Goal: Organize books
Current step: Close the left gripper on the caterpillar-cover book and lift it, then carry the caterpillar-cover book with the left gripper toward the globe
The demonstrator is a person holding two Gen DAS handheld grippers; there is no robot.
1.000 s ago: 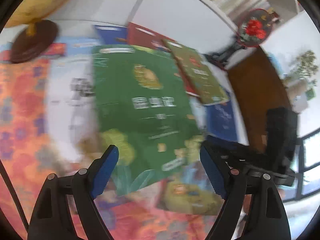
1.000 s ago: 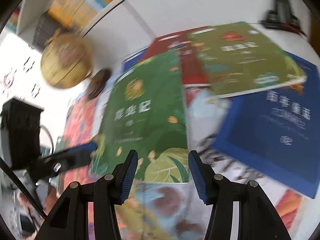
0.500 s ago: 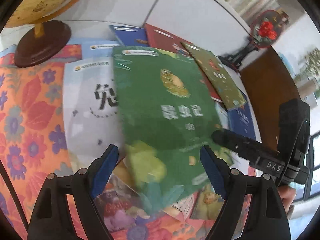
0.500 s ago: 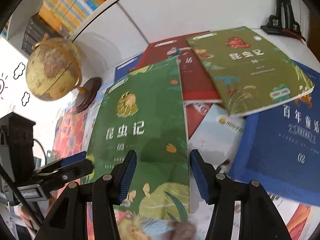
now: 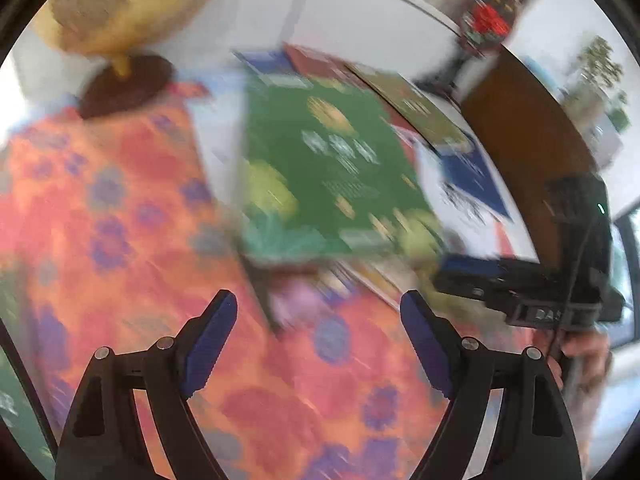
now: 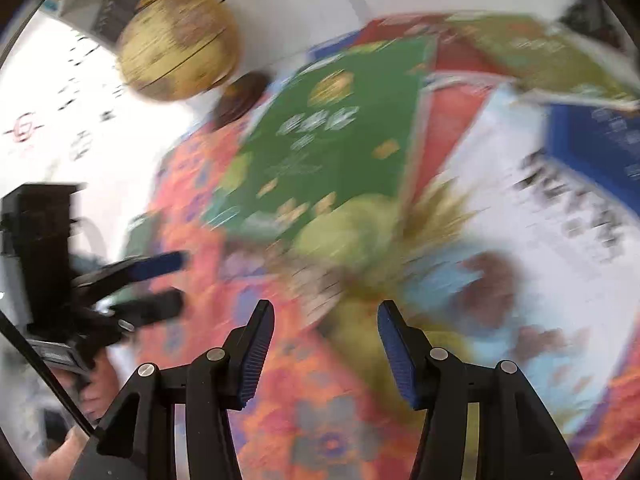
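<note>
A green book (image 5: 328, 168) lies on top of a spread of overlapping books, blurred in both views. My left gripper (image 5: 318, 300) is open over the floral cloth, short of the book's near edge, with nothing between its fingers. My right gripper (image 6: 324, 312) is also open and empty, just short of the green book (image 6: 332, 140) and its near corner. To its right are a white book (image 6: 560, 216), a blue book (image 6: 600, 140), an olive book (image 6: 540, 52) and a red book (image 6: 452, 112). Each view shows the other gripper at its side: the right gripper (image 5: 472, 276) and the left gripper (image 6: 160, 284).
A globe (image 5: 120, 4) on a dark round base (image 5: 128, 84) stands at the back left, also seen as the globe (image 6: 176, 44). An orange floral cloth (image 5: 100, 220) covers the near table. A red ornament on a black stand (image 5: 486, 24) and a brown surface (image 5: 520, 128) lie at the back right.
Both grippers have drawn back toward the near side of the table. The green book now lies ahead of the left fingers instead of between them, and more floral cloth shows. Both openings look unchanged.
</note>
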